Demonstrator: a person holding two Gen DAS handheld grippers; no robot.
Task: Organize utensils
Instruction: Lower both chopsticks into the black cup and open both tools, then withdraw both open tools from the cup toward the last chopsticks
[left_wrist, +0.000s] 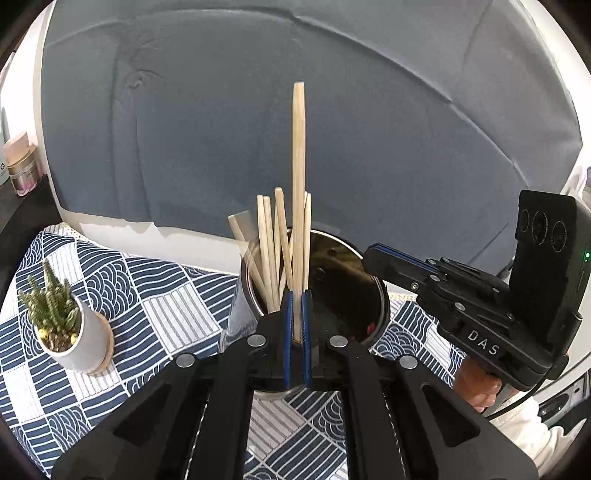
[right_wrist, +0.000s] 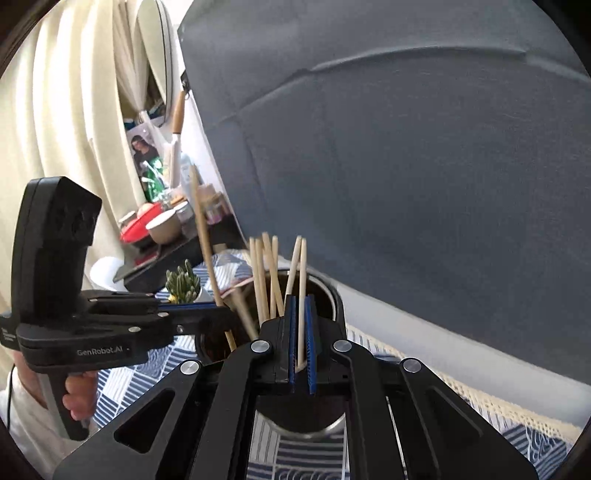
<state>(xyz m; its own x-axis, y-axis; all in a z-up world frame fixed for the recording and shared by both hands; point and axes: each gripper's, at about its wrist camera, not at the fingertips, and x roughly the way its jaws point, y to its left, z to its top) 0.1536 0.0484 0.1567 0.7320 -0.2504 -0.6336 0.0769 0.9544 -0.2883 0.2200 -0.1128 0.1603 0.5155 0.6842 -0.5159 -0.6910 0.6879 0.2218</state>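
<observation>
Over the round stainless-steel holder cup (left_wrist: 369, 295) we hold one pale wooden chopstick (left_wrist: 298, 177) upright in our left gripper (left_wrist: 296, 325), the blue pads pinched narrow on its lower end, its tip just above the cup's mouth. Our right gripper (right_wrist: 301, 332) is likewise clamped tight, on what look like two thin chopsticks (right_wrist: 302, 295) (possibly a pair; the lower ends are hidden by the pads), also poised at the rim.

We judge the sorting well along: a cluster of wooden chopsticks (left_wrist: 273, 251) already stands leaning inside the cup, about five or six by our count, though they overlap and an exact tally escapes us. What is left, as far as we can see, is lowering and releasing the sticks we carry; no loose utensils show on the cloth in either view.

Around the cup we count one blue-and-white patterned tablecloth (left_wrist: 166, 291), one small green succulent in a white pot (left_wrist: 68, 332) to the left, and one grey upholstered sofa back (left_wrist: 332, 110) behind.
</observation>
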